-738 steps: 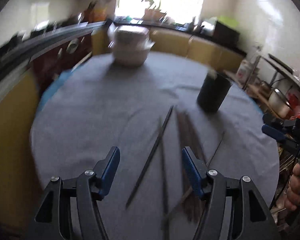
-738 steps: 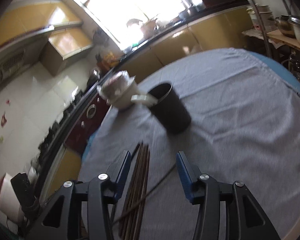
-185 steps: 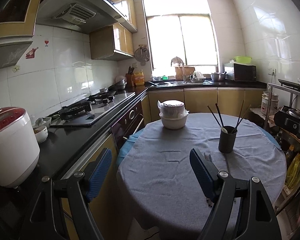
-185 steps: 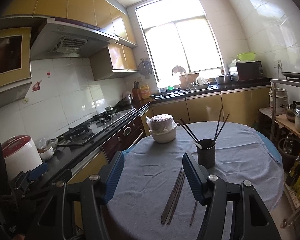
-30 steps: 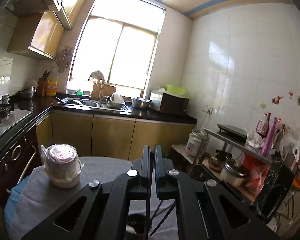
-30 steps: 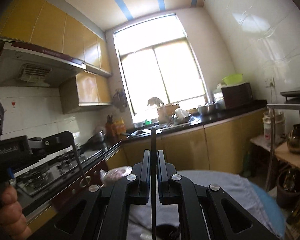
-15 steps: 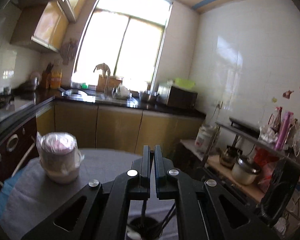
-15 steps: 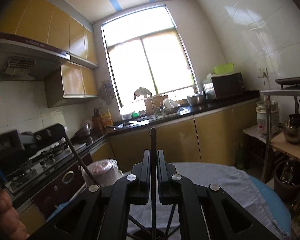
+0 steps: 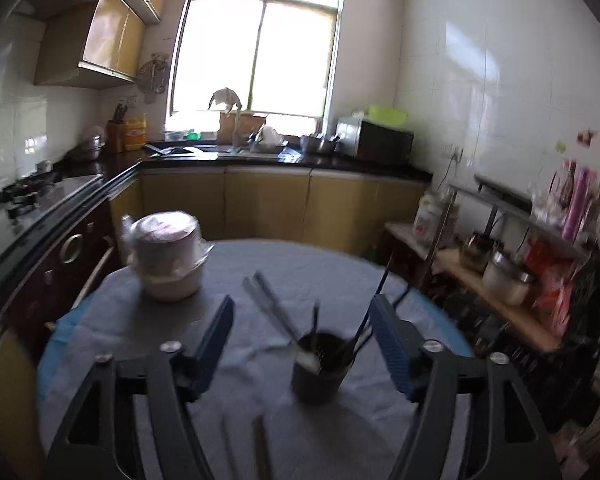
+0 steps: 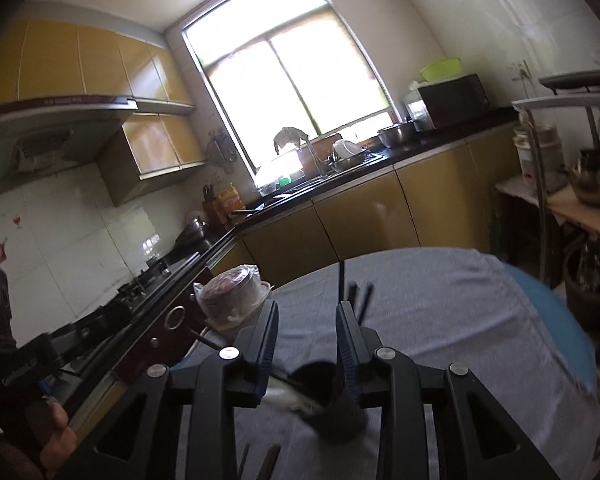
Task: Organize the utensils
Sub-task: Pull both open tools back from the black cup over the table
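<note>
Drop into the cup, both grippers letting go.

Going left to right: wrapped bowl stack (image 9: 166, 258) sits at the far left of the grey table (image 9: 148, 360), clear of the work. My left gripper (image 9: 302, 350) is opening wide with nothing between its pads, and the dark holder cup (image 9: 320, 368) stands just ahead with chopsticks (image 9: 270, 306) leaning out, so I judge the release deliberate. My right gripper (image 10: 306, 336) is opening too, narrower, empty above the cup. Loose sticks (image 9: 260, 448) remain near me.

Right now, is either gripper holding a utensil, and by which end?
Nothing is held. The left gripper and right gripper are both opening, jaws empty, above the dark utensil cup where the chopsticks stand.
</note>
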`<control>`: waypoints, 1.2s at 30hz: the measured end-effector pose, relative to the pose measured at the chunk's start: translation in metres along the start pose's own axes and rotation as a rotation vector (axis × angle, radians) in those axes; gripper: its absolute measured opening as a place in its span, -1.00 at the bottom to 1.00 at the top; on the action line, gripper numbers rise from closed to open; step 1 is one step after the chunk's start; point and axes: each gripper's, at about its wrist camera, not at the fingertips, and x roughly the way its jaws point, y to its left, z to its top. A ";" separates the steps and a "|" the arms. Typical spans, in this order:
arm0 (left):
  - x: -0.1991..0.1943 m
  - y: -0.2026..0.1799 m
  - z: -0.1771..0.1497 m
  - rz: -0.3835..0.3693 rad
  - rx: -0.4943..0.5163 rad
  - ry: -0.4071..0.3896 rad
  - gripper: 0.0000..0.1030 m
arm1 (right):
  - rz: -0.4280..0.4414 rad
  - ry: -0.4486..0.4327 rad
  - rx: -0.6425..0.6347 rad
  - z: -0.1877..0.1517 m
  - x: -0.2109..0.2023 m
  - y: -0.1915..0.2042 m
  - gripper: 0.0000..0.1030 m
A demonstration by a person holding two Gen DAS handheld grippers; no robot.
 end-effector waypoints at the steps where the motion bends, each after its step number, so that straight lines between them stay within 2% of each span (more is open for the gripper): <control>1: -0.006 0.000 -0.009 0.017 0.006 0.019 0.56 | 0.001 0.007 0.009 -0.005 -0.009 -0.001 -0.31; 2: -0.010 0.000 -0.017 0.030 0.008 0.037 0.56 | 0.001 0.015 0.012 -0.010 -0.015 -0.001 -0.26; 4: -0.016 0.001 -0.037 0.074 0.012 0.085 0.60 | -0.004 0.033 0.014 -0.020 -0.027 0.001 0.15; 7: -0.023 0.005 -0.065 0.155 0.015 0.152 0.62 | -0.011 0.055 0.014 -0.039 -0.042 0.006 0.17; 10: -0.033 0.018 -0.087 0.221 -0.032 0.182 0.62 | -0.040 0.089 0.006 -0.058 -0.048 0.011 0.17; 12: -0.037 0.026 -0.096 0.279 -0.053 0.200 0.62 | -0.048 0.123 0.001 -0.069 -0.051 0.015 0.17; 15: -0.043 0.038 -0.102 0.414 -0.058 0.225 0.62 | -0.076 0.165 -0.036 -0.082 -0.056 0.025 0.17; 17: -0.046 0.044 -0.105 0.460 -0.048 0.223 0.62 | -0.094 0.177 -0.076 -0.087 -0.058 0.034 0.17; 24: -0.061 0.056 -0.110 0.526 -0.057 0.186 0.62 | -0.110 0.198 -0.156 -0.095 -0.063 0.058 0.17; 30: -0.058 0.049 -0.111 0.586 0.008 0.186 0.62 | -0.116 0.198 -0.182 -0.099 -0.065 0.068 0.18; 36: -0.057 0.045 -0.113 0.573 0.022 0.200 0.62 | -0.129 0.197 -0.191 -0.100 -0.065 0.069 0.18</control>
